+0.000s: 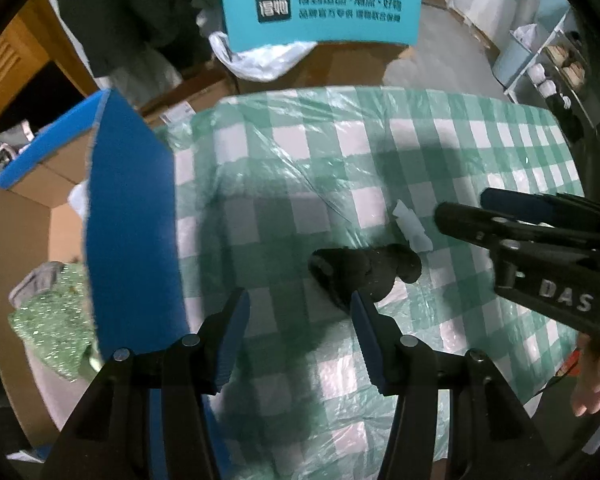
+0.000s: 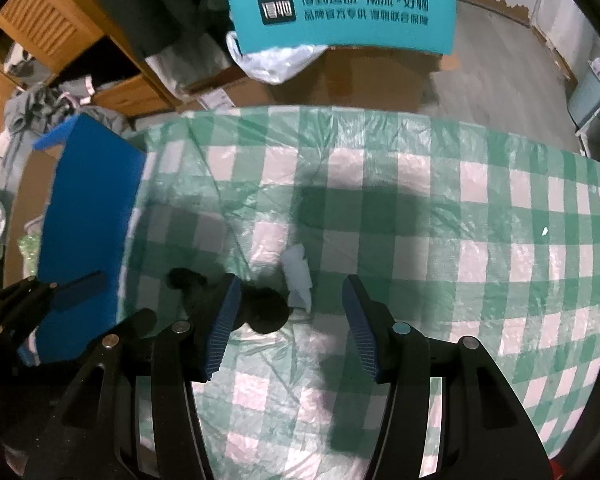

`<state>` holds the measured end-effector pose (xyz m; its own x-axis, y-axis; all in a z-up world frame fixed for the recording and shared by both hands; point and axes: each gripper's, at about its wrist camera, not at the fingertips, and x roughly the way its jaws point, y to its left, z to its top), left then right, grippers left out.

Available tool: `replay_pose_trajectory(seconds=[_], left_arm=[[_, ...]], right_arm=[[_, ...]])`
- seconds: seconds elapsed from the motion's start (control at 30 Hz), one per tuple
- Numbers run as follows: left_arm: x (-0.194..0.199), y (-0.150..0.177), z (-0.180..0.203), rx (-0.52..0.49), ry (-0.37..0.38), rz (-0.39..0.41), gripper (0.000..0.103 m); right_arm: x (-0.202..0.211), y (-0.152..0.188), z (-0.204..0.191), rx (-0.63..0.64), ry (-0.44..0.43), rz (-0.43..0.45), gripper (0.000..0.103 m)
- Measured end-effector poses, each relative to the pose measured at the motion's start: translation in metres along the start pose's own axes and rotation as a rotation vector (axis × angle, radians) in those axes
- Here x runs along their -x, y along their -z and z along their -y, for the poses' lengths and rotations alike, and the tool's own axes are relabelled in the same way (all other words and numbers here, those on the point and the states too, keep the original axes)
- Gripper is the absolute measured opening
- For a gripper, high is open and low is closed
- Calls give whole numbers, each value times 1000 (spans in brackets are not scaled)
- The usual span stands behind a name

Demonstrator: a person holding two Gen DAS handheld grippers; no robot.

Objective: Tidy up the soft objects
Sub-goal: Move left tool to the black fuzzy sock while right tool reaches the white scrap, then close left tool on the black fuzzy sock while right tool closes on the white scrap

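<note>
Grippers first, since they sit nearest you: your left gripper [image 1: 300, 312] has its blue-padded fingers spread wide with nothing between them, poised above the green-and-white checked tablecloth [image 1: 440, 140]. Your right gripper [image 2: 290, 312] is spread just as wide and also carries nothing.

Take the black soft object [image 1: 364, 272] as your landmark. It is a dark, lumpy piece lying on the tablecloth, just beyond your left gripper's tips and touching or overlapping the right-hand pad in that view; whether there is real contact cannot be told. In the right wrist view the same black soft object [image 2: 260, 308] lies beside your right gripper's left pad, partly hidden behind it.

Just past the landmark, on its right, lies a small pale crumpled scrap [image 1: 414, 228], touching or nearly touching it.

Left of the landmark, at the table's edge, stands an open cardboard box [image 1: 24, 240] with a blue flap [image 1: 132, 220] raised. Inside it you can see a glittery green soft item [image 1: 52, 324] and a grey item [image 1: 36, 280].

Far beyond the landmark, past the table's far edge, is a teal panel with printed Chinese text [image 1: 320, 10], with a white plastic bag [image 1: 260, 60] below it.
</note>
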<state>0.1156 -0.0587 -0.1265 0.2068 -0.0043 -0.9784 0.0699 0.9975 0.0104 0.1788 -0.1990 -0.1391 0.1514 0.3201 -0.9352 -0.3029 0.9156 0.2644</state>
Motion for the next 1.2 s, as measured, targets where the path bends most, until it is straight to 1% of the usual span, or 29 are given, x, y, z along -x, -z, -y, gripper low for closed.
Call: replay_pose_trajectory(seconds=[0.13, 0.17, 0.2, 0.33, 0.4, 0.5, 0.57, 0.63, 0.67, 0.7, 0.73, 0.8, 0.87, 0.93, 1.07, 1.2], left_arm=[[-11, -2, 3, -5, 8, -18, 55], [-14, -2, 3, -5, 11, -23, 61], [-17, -3, 3, -3, 13, -24, 63], [-26, -4, 2, 0, 20, -34, 64], [-28, -5, 0, 14, 41, -33, 65], [-29, -7, -2, 23, 51, -31, 68], [-30, -9, -2, 28, 52, -30, 73], [-31, -9, -3, 32, 55, -31, 73], [-32, -9, -4, 32, 58, -32, 73], [-32, -8, -5, 32, 61, -34, 74], [-33, -9, -5, 32, 62, -35, 74], [-33, -9, -7, 31, 63, -39, 74], [-34, -8, -8, 30, 64, -44, 74], [-33, -8, -8, 27, 66, -47, 74], [-31, -7, -6, 21, 64, -50, 74], [-26, -8, -5, 31, 78, -40, 74]], right_arm=[[-18, -3, 0, 2, 16, -33, 54], [-22, -4, 1, 3, 20, -41, 54], [-25, -4, 1, 4, 23, -46, 54], [-37, -4, -1, 13, 31, -61, 54], [-40, -5, -2, 17, 36, -64, 54], [-46, -4, -3, 22, 44, -66, 54], [-49, -4, -3, 25, 47, -67, 54], [-52, -4, -4, 27, 52, -69, 54], [-54, -4, -4, 26, 56, -71, 52], [-56, -4, -4, 26, 58, -74, 47], [-58, -5, -4, 26, 61, -77, 45], [-62, -5, -4, 25, 68, -87, 34], [-65, -5, -3, 25, 74, -92, 29], [-64, -5, -3, 30, 73, -88, 15], [-56, -5, 0, 25, 83, -65, 14], [-43, -3, 13, -8, 69, -38, 14]])
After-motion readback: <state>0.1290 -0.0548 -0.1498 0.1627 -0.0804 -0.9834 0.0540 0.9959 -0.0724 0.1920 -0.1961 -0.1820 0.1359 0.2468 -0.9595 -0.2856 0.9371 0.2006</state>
